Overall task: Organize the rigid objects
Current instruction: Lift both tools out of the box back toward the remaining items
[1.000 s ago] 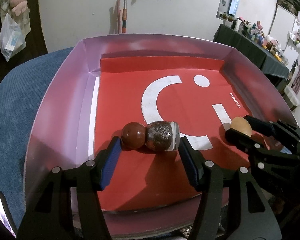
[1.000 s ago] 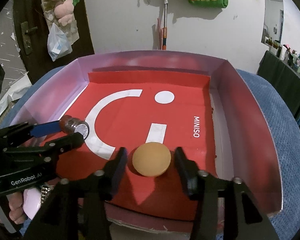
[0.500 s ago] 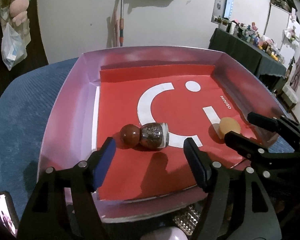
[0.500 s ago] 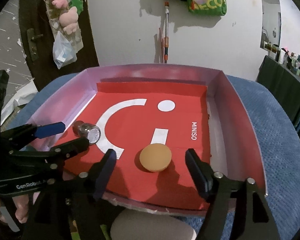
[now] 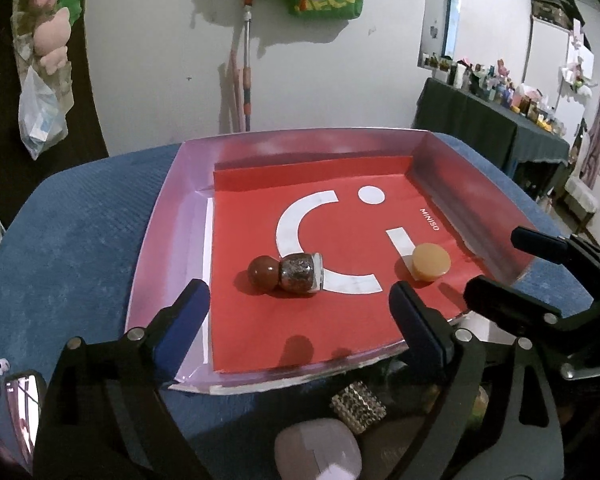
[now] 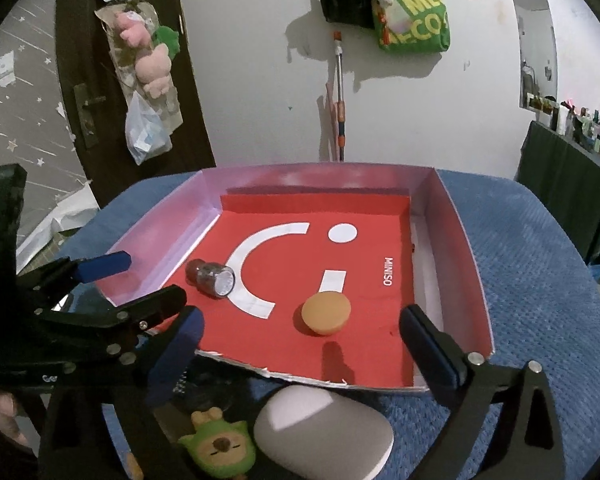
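Red-lined tray point(image 5: 168, 264) on blue cushion point(image 5: 72, 240)

White wall point(image 6: 260, 80), dark door point(image 6: 84, 80), cluttered dark-draped table point(image 5: 500, 120).

Green bag point(image 6: 414, 14) and broom point(image 6: 339, 96) — against the white wall.

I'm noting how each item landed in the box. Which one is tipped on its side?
The small bottle with the round brown cap, lying on the red liner near the left wall. The orange disc sits flat on its face.
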### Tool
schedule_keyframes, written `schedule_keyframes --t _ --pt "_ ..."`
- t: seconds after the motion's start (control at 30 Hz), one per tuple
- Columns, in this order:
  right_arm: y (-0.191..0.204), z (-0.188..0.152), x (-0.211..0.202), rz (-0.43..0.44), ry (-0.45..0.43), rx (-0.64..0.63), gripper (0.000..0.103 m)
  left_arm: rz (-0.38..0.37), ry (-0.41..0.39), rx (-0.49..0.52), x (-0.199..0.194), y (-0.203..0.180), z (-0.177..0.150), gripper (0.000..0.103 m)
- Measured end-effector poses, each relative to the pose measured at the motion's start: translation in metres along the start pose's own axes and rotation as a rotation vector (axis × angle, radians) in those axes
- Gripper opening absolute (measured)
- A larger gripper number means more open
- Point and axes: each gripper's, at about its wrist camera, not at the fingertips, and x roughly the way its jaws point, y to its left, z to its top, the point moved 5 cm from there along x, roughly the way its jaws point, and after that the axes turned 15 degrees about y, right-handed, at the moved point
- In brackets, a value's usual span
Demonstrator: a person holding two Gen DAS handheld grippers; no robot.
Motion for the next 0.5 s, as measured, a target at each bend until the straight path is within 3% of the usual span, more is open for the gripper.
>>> schedule_keyframes --t 0.5 --pt "0.011 -0.016 -0.035 0.007 -0.095 -0.017 0.103 0.007 -0.013 -0.082 -0.021 0.017 -0.022 0.092"
